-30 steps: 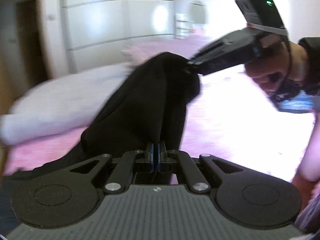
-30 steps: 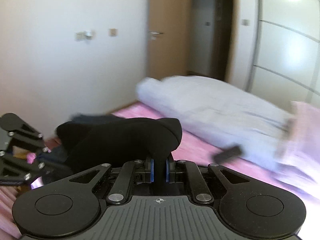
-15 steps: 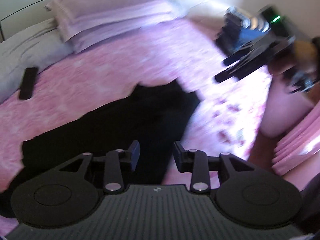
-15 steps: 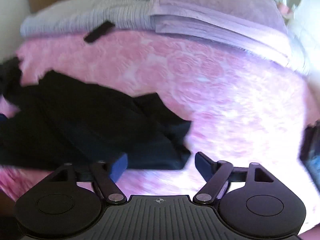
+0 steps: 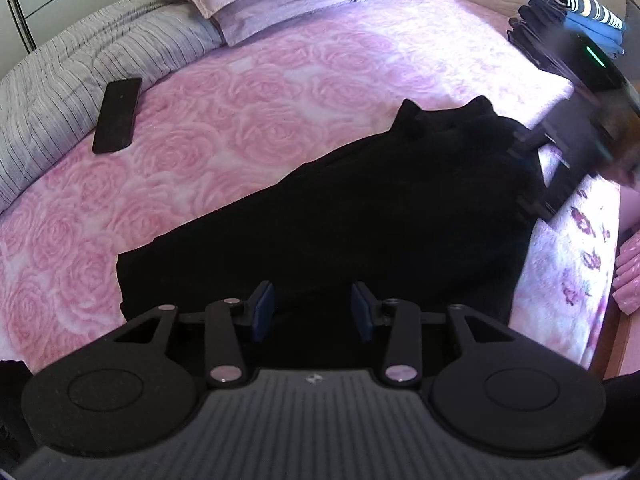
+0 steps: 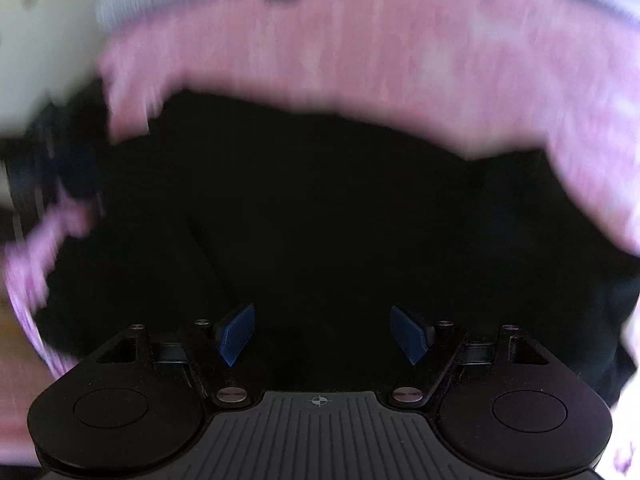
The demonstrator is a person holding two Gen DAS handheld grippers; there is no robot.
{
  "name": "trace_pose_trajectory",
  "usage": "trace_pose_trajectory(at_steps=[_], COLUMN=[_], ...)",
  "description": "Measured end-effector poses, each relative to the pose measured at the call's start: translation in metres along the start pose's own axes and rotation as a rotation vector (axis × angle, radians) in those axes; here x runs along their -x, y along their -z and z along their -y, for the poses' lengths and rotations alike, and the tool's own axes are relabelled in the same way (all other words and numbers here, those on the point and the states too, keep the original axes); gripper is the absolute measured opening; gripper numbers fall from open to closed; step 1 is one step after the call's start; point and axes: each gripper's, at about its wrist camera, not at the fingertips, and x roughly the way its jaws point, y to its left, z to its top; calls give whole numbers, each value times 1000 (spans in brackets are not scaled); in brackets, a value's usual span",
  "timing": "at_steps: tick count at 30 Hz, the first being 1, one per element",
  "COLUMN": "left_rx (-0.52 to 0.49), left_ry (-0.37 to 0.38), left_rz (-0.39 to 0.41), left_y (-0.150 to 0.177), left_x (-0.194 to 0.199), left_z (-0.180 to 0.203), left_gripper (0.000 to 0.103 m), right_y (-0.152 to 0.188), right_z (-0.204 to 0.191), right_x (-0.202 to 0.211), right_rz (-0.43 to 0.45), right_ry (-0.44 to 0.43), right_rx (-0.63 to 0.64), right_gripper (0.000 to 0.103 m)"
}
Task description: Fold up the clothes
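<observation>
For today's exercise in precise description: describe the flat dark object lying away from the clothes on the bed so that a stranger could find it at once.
Start at the bed's pink rose-patterned bedspread. Follow it toward the grey striped duvet along its far left edge; just before it lies a slim black remote-like slab. Unlike the black garment nearby, it is rigid, rectangular and small.

My left tongs (image 5: 312,312) are opening above the black garment (image 5: 380,208) lying on the pink rose bedspread (image 5: 240,100), nothing between the pads; a dark phone (image 5: 117,115) lies beyond.
</observation>
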Motion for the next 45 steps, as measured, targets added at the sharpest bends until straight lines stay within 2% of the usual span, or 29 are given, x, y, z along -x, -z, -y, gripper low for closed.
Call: trace_pose_trajectory(at_steps=[1,3,4,8,10,12,15,17,19,21,22,23,25,26,27,28,29,30,32,33,35,38,41,44,45], left_rx=[-10,-37,-58,-147,-201,-243,-279,-305,-331,-341,-337,-325,-323,-330,-339,-333,-299,-257,-186,-168,-139,-123,-80,-10,16], left_ry=[7,25,36,71,79,86,84,70,52,54,66,87,94,85,68,55,49,38,11,2,-5,-68,-164,-253,-272], left_rz=[2,8,14,36,35,25,-21,-74,-136,-185,-201,-204,-206,-210,-213,-208,-195,-174,-130,-113,-85,-56,-31,-20,-25], left_y=[-5,-16,-25,-63,-84,-105,-131,-140,-143,-140,-138,-137,-134,-132,-132,-133,-136,-142,-156,-164,-178,-193,-202,-206,-205], left_x=[-2,-8,-12,-43,-67,-94,-140,-172,-200,-219,-225,-228,-226,-224,-220,-215,-206,-193,-165,-151,-124,-106,-103,-111,-117], left_z=[-1,-1,0,8,14,20,25,27,24,20,18,16,21,26,31,34,34,30,23,19,11,-3,-29,-71,-86], left_gripper=[37,38,38,46,47,48,53,54,54,52,48,37,21,7,2,2,2,2,2,2,3,3,3,3,3], right_y=[16,56,76,118,121,114,101,90,79,70,67,63,56,53,49,44,45,43,33,22,-3,-65,-116,-130,-128], right_z=[-4,1,12,39,42,47,70,95,126,159,173,184,200,204,201,196,196,202,208,210,220,263,285,271,265], right_x=[-2,1,7,38,56,72,93,98,88,71,60,46,25,19,13,9,13,21,44,64,111,165,179,162,150], right_rz=[-45,-113,-124,-91,-13,74,256,353,369,359,354,345,328,323,312,287,273,266,287,315,423,579,635,607,585], right_ry=[26,99,91,84,60,52,49,96,186,239,241,217,141,90,88,127,122,87,86,107,197,258,169,113,94], right_rx=[40,41,-38,-228,-255,-281,-362,-412,-456,-506,-523,-532,-526,-508,-449,-373,-338,-343,-285,-242,-181,-200,-227,-188,-189], right_gripper=[78,77,77,77,77,77,77,78,78,78,78,78,77,76,64,26,16,15,11,0,0,0,0,0,5])
